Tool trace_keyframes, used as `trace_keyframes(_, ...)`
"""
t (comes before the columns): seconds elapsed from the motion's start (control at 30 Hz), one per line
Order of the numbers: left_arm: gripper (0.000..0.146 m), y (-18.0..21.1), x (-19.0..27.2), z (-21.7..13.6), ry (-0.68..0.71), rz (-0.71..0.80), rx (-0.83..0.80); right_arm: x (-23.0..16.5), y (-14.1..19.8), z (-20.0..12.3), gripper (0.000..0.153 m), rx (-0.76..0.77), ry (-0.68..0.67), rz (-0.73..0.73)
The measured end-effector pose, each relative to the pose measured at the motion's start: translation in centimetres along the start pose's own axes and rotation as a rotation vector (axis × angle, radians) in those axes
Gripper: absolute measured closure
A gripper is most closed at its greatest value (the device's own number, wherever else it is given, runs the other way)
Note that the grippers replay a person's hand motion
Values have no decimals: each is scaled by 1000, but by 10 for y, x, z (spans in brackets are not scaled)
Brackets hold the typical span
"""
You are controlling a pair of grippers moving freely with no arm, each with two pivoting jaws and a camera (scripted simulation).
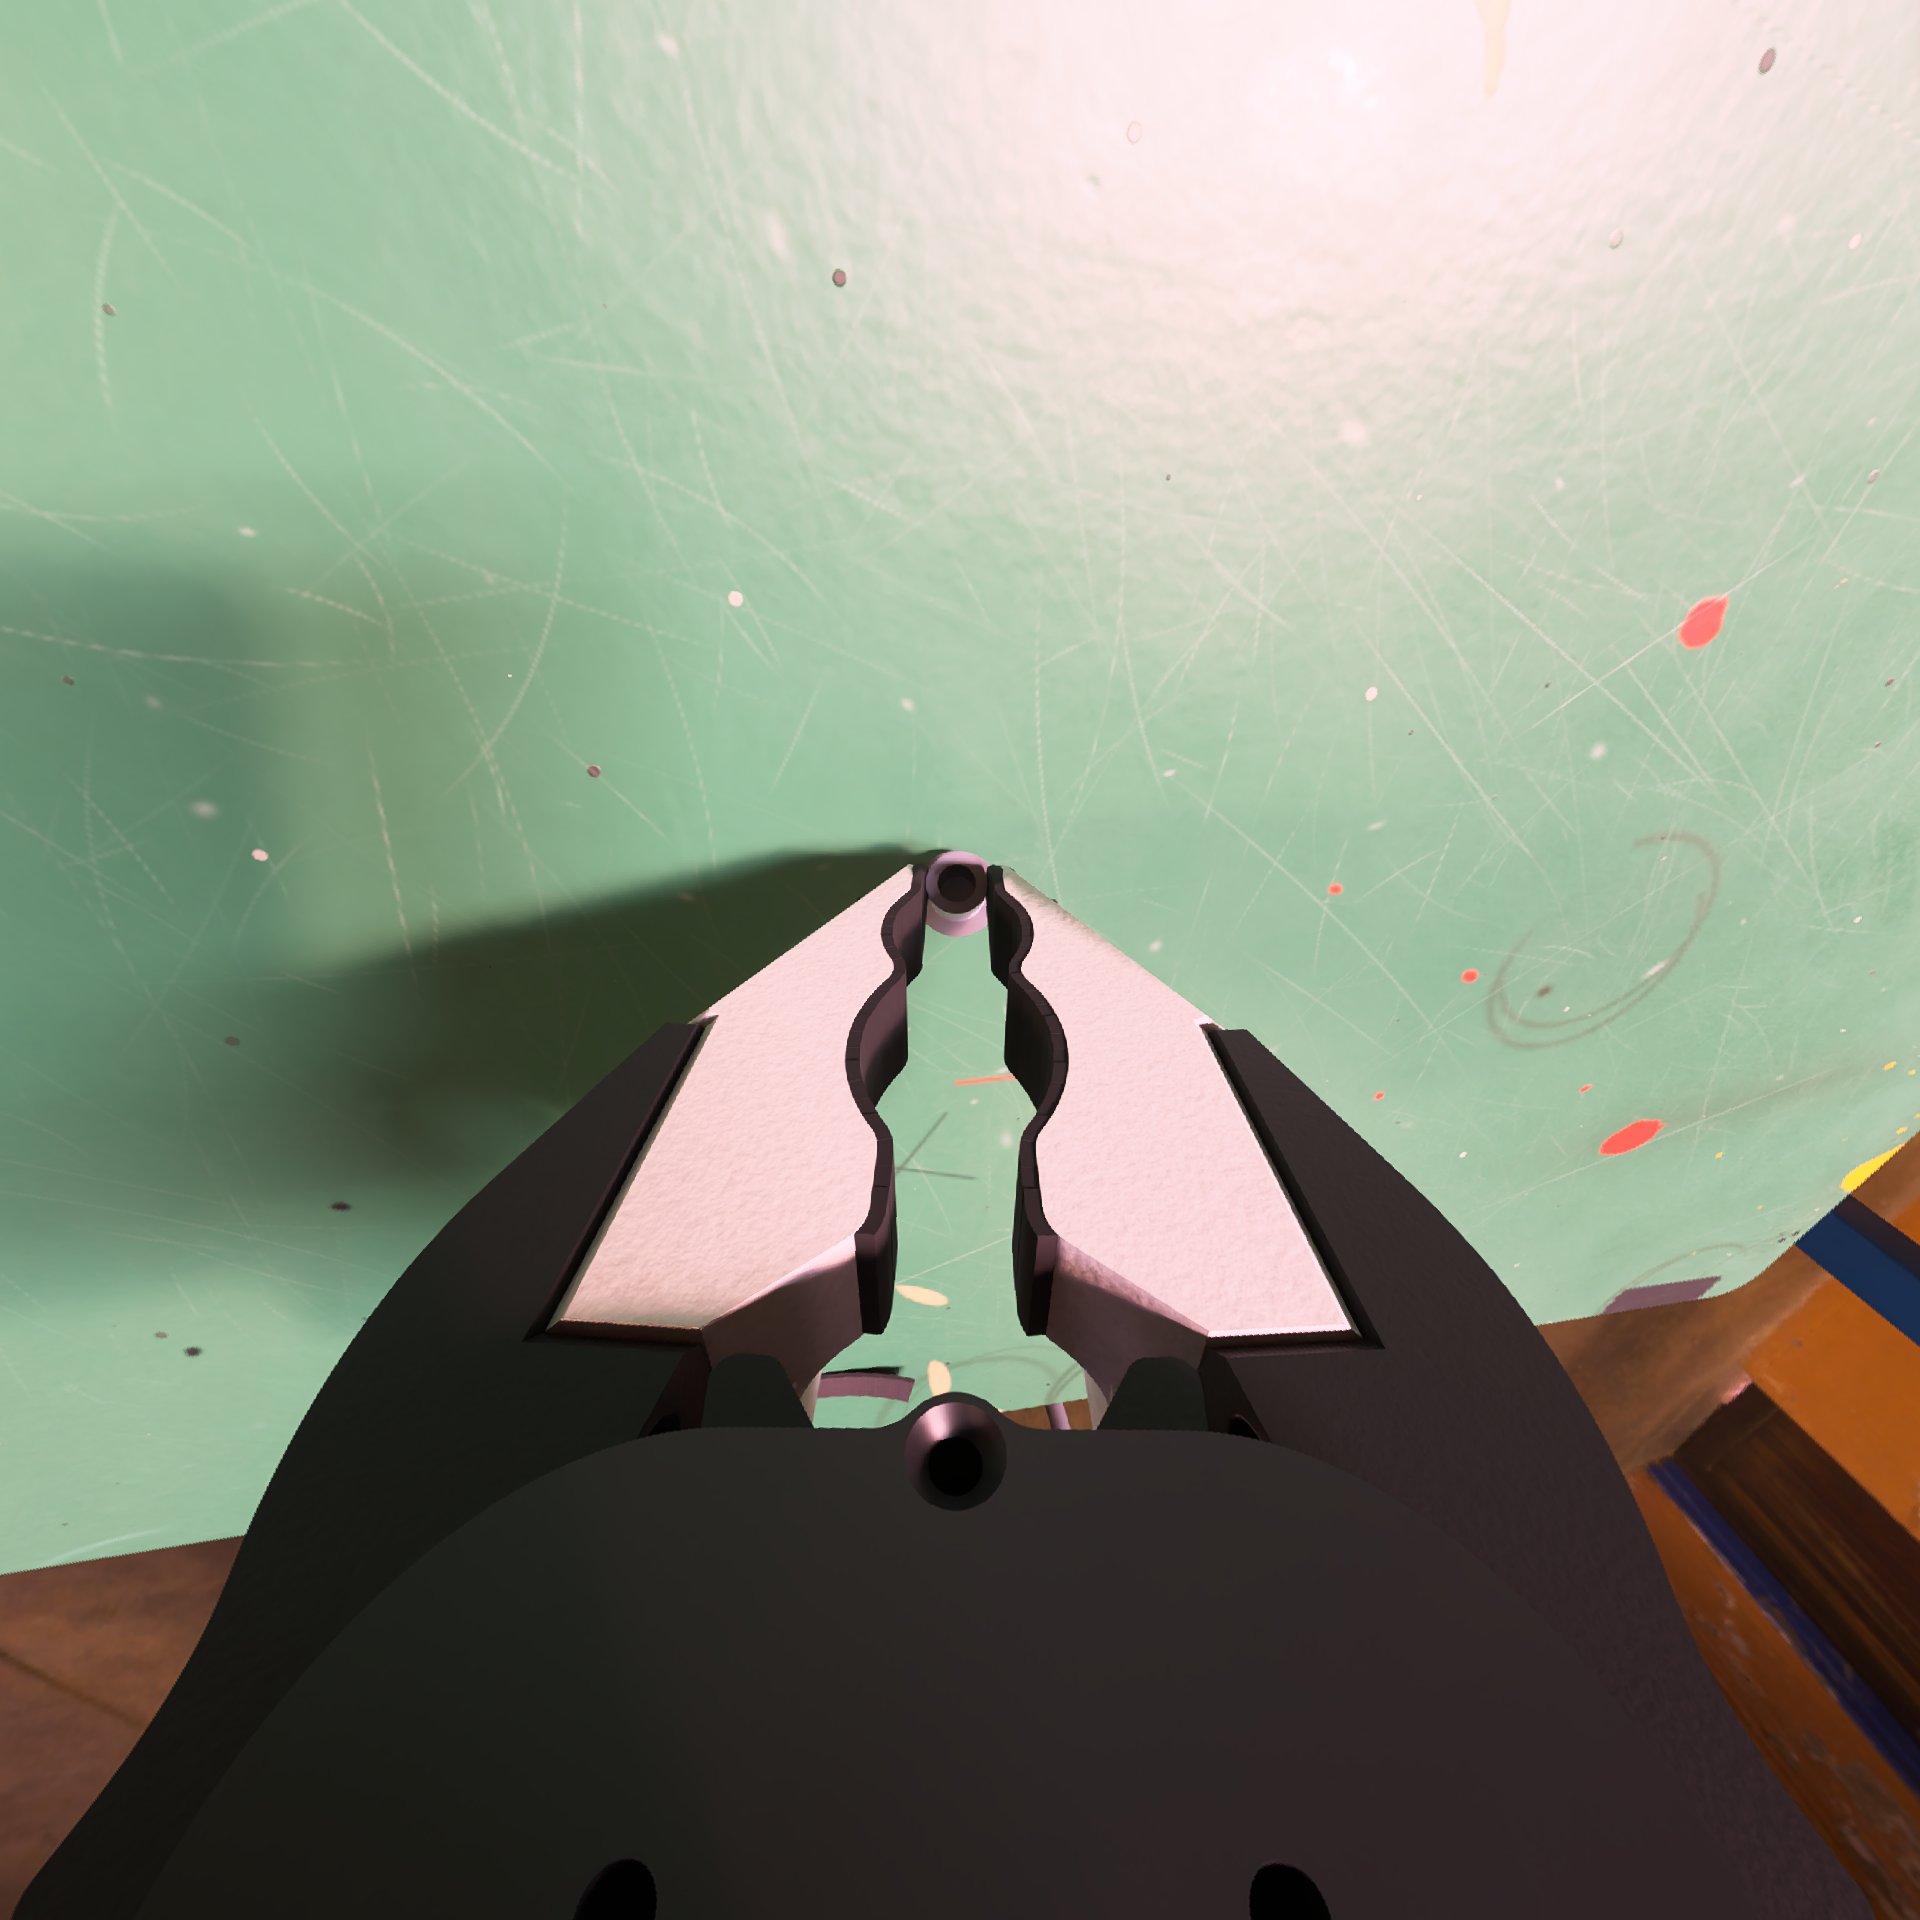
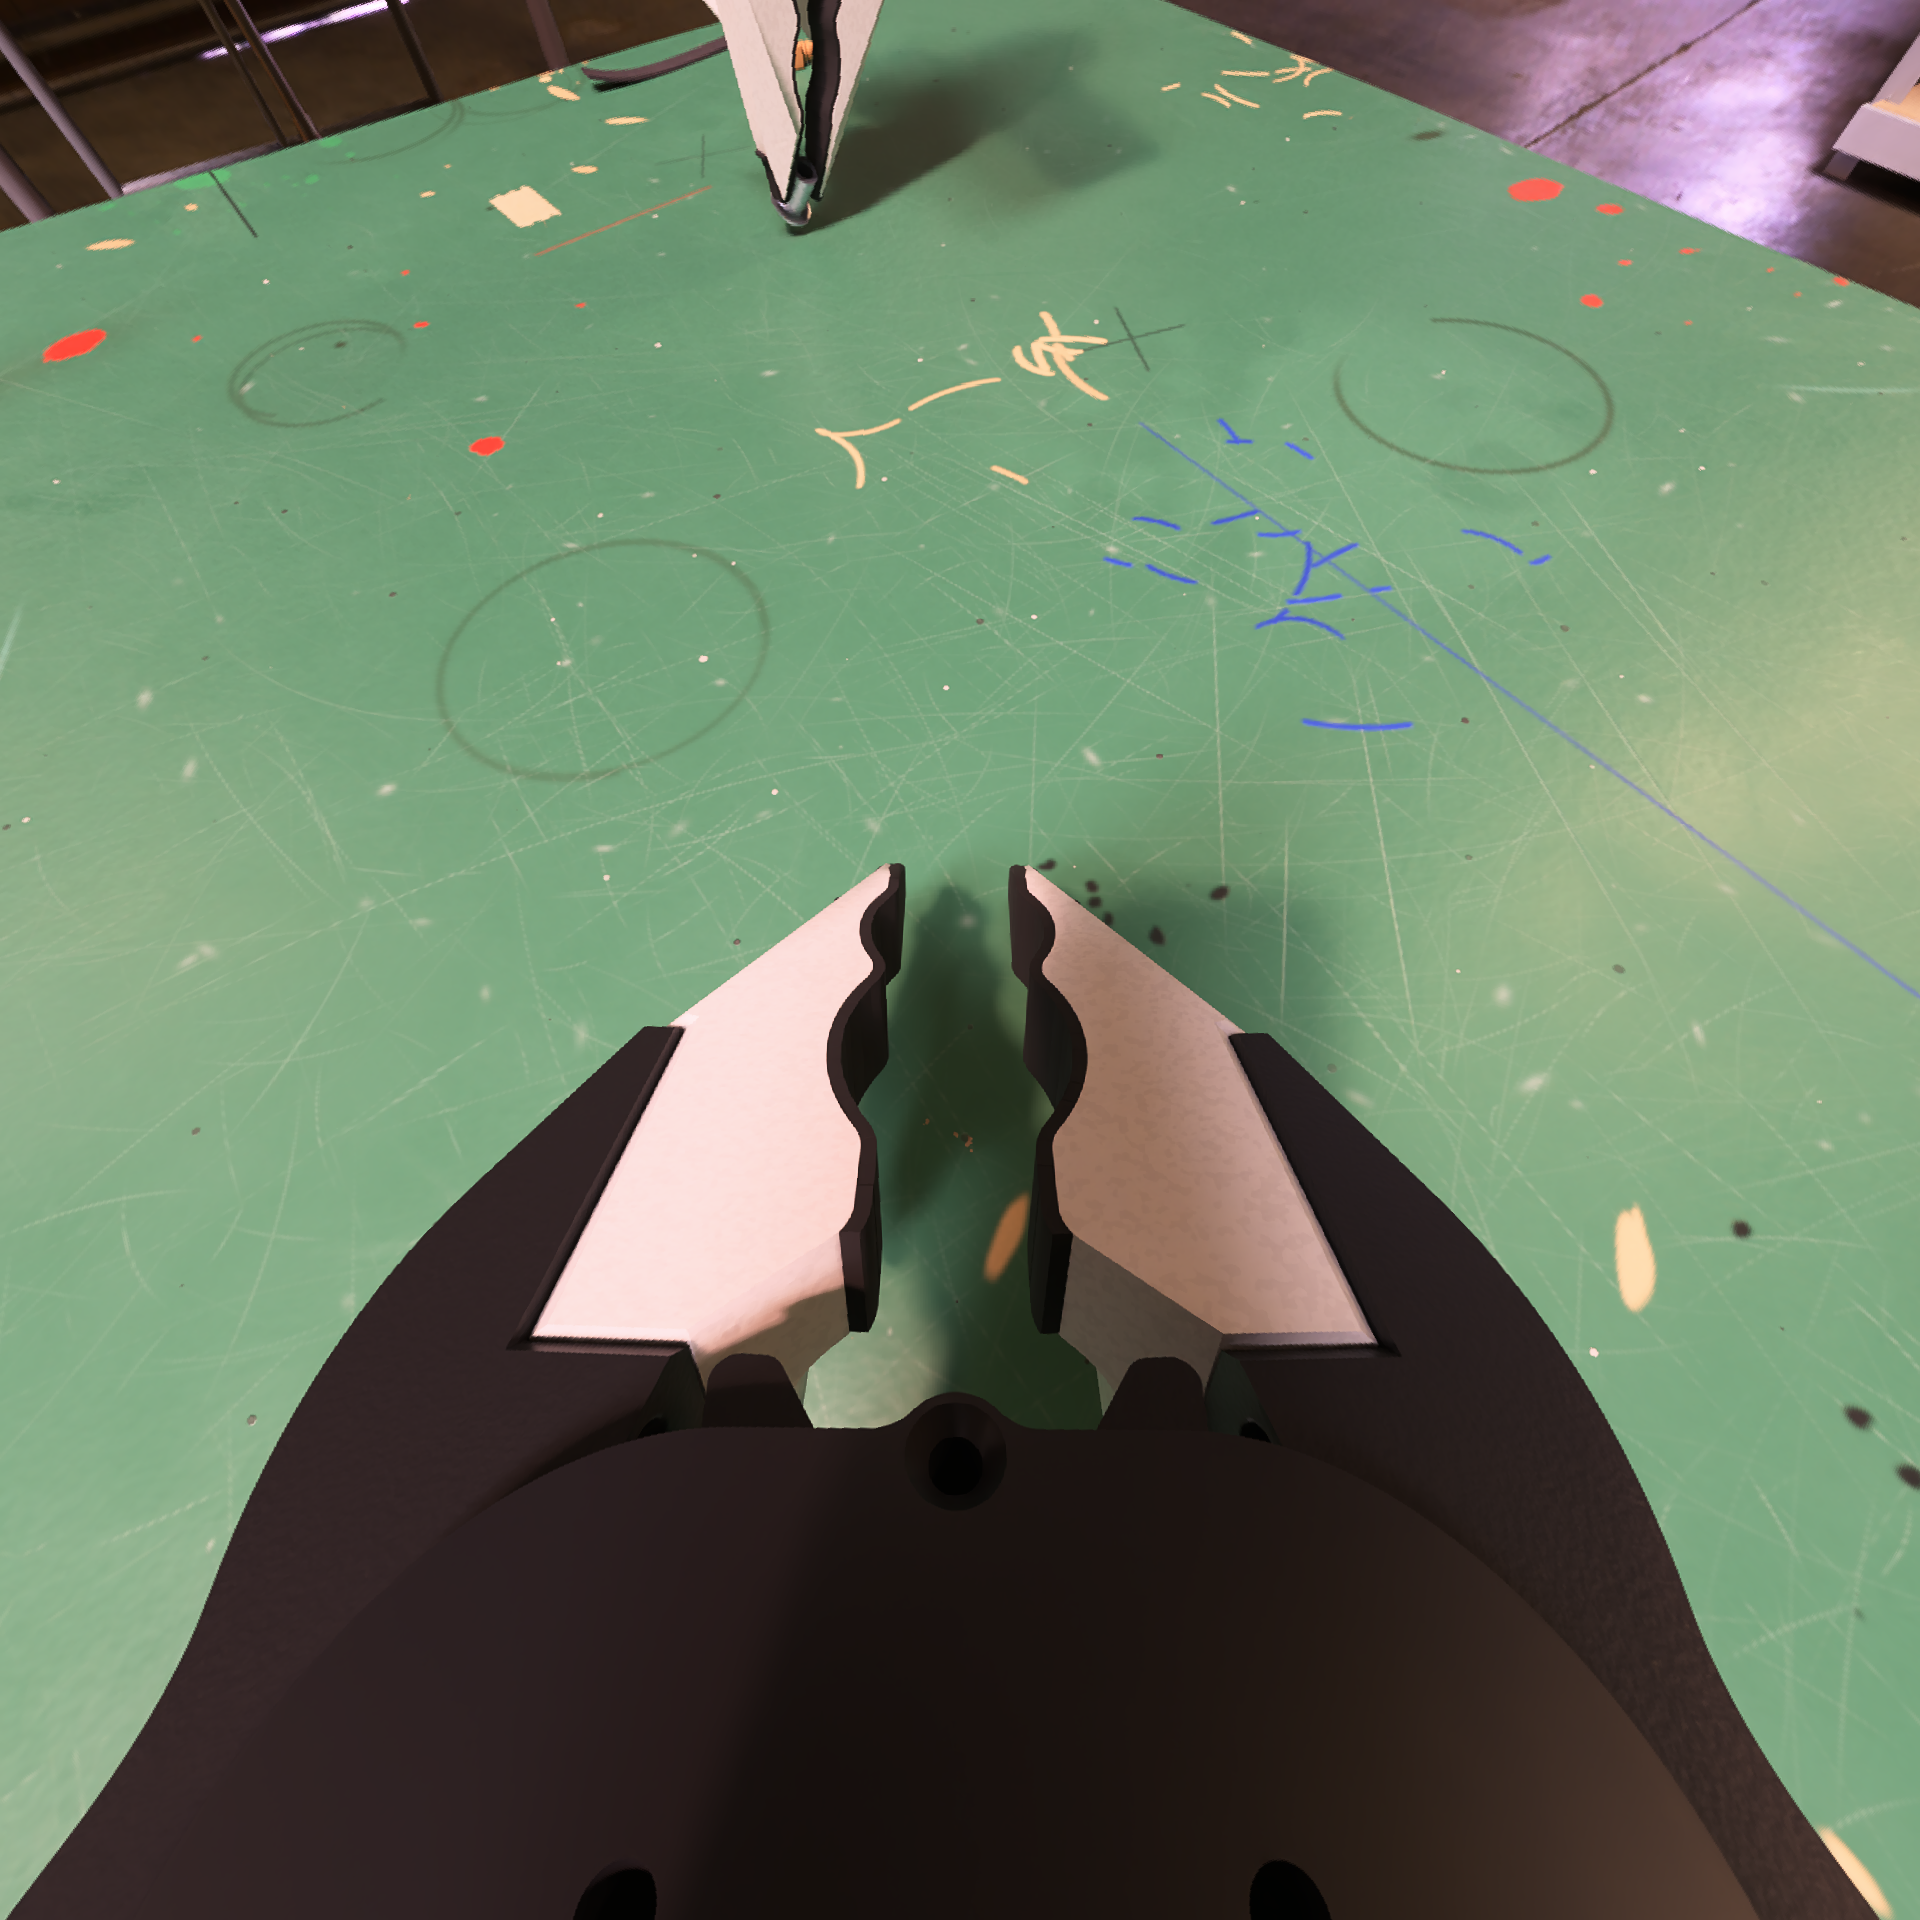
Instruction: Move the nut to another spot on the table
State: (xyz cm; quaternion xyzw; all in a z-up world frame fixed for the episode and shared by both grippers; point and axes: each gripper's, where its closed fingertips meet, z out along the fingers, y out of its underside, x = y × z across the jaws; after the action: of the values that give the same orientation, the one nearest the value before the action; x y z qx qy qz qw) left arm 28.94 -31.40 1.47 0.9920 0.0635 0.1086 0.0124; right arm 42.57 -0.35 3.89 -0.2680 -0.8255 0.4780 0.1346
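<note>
The nut is small, pale grey and round with a dark bore. It sits clamped between the tips of my left gripper, just over the green table mat. In the right wrist view the same nut shows far off at the tip of the left gripper, which points down at the mat near its far edge. My right gripper is open and empty, low over the near part of the mat.
The mat is scratched and marked with paint spots, drawn circles and blue lines. Its edge and brown floor lie at lower right in the left wrist view. Metal legs stand beyond the far left edge.
</note>
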Motion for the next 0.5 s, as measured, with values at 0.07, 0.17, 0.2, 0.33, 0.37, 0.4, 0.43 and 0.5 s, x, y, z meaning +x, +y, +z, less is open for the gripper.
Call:
trace_keyframes(0.07, 135, 0, 0, 1, -1, 3, -8, 0, 0, 0, 133, -2, -1, 0)
trace_keyframes(0.17, 135, 1, 0, 1, -4, 12, -15, 0, 0, 0, 133, -2, -1, -1)
trace_keyframes(0.2, 135, 1, 0, 1, -4, 14, -17, 0, 0, 0, 133, -2, -2, -1)
trace_keyframes(0.33, 135, 1, 0, 1, -1, 16, -24, 0, 0, 0, 133, -1, -1, -2)
trace_keyframes(0.37, 135, 1, 0, 2, 1, 17, -26, 0, 0, 0, 133, -1, -1, -2)
trace_keyframes(0.4, 135, 1, 0, 2, 2, 19, -28, 0, 0, 0, 133, -1, -1, -2)
trace_keyframes(0.43, 135, 2, 0, 2, 1, 22, -30, 0, 0, 0, 133, -2, -2, -2)
trace_keyframes(0.5, 135, 4, -1, 2, -3, 29, -44, -1, 0, 0, 133, -2, -2, -2)
